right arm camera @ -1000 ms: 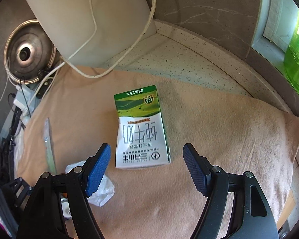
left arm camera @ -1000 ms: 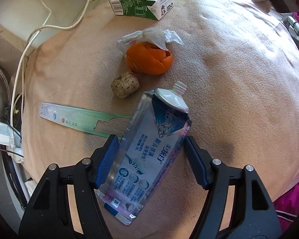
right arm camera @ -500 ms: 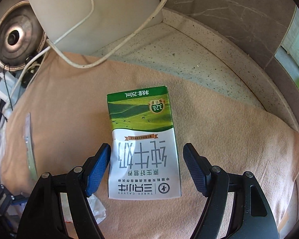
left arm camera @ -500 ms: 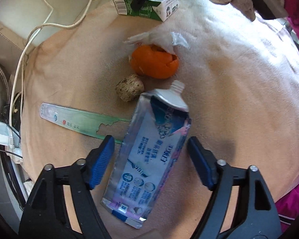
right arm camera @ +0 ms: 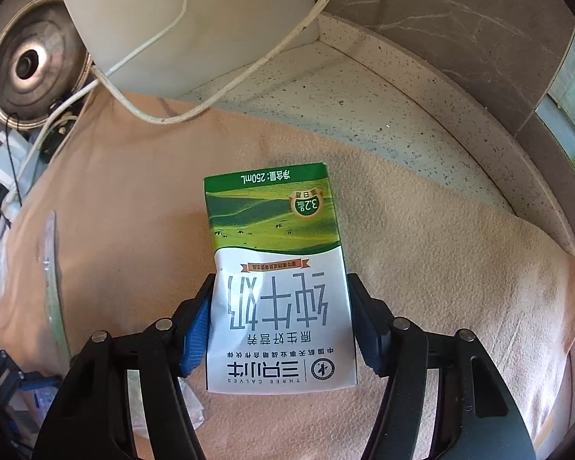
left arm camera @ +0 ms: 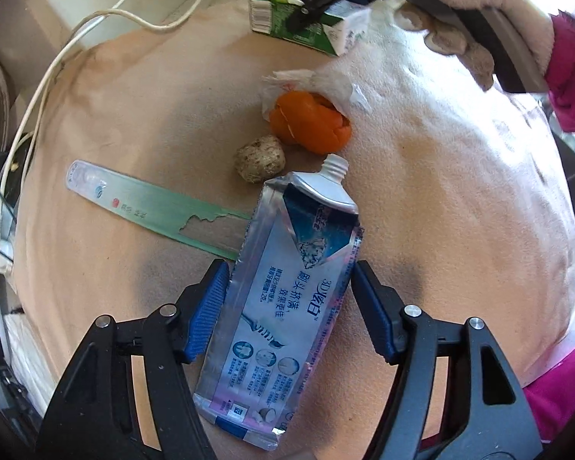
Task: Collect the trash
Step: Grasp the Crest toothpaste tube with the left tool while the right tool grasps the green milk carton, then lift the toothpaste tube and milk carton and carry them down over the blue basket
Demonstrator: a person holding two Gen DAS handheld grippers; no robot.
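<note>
A flattened silver-and-blue toothpaste tube [left arm camera: 287, 299] lies on the beige cloth [left arm camera: 441, 211], cap end pointing away. My left gripper [left arm camera: 290, 268] straddles it from above; its jaws are closing and both blue pads [left arm camera: 207, 310] touch the tube's long edges. A green-and-white milk carton [right arm camera: 276, 268] lies flat on the cloth. My right gripper [right arm camera: 280, 280] is closing on it, pads against its two sides. In the left wrist view that carton [left arm camera: 276, 19] shows at the far edge under the right gripper's black finger [left arm camera: 314, 4].
Beyond the tube lie an orange peel [left arm camera: 310, 126], a crumpled tissue [left arm camera: 326, 80], a brown lump [left arm camera: 260, 163] and a torn green plastic strip [left arm camera: 145, 199]. A gloved hand [left arm camera: 479, 11] holds the right tool. A white cable [right arm camera: 249, 76], white appliance [right arm camera: 180, 11] and metal lid [right arm camera: 30, 61] stand behind.
My left jaws opened off the tube, then closed back onto its edges. The right gripper came down over the carton and its jaws narrowed until the pads met its sides.
</note>
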